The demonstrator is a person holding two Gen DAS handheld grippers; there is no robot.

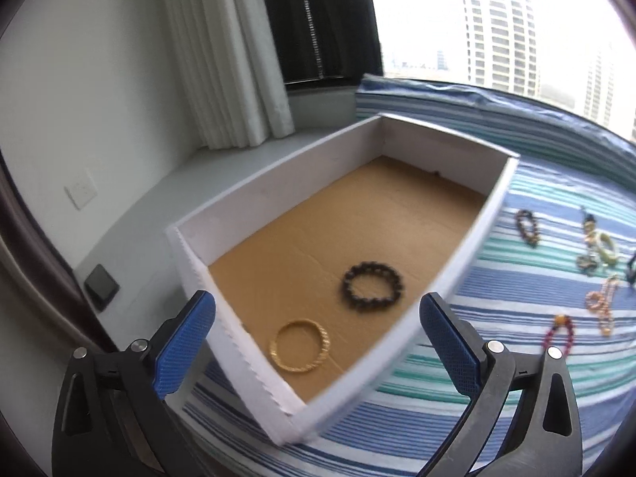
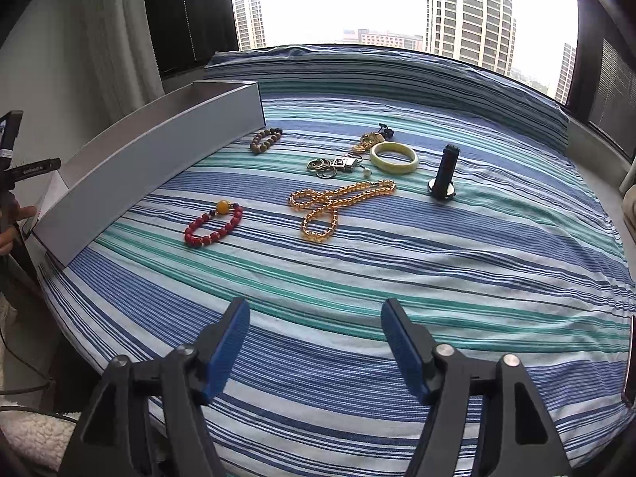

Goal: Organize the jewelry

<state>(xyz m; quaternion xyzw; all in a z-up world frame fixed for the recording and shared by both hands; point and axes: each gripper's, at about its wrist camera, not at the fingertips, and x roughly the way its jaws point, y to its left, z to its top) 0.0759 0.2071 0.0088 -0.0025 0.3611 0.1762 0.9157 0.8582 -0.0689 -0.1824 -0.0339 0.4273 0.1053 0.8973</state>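
Our left gripper (image 1: 318,342) gaped wide over the box's (image 1: 278,175) near corner, gold bangle (image 1: 300,345) between its fingers; our right gripper (image 2: 316,342) hung unclenched, holding nothing, red bracelet (image 2: 213,224) well ahead.

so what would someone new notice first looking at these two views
Probably the white box with its brown cardboard floor, holding a gold bangle and a dark beaded bracelet, framed by the open left gripper. Next, the jewelry spread over the striped bedspread beside the box: a red bead bracelet, an amber bead necklace and a pale green bangle.
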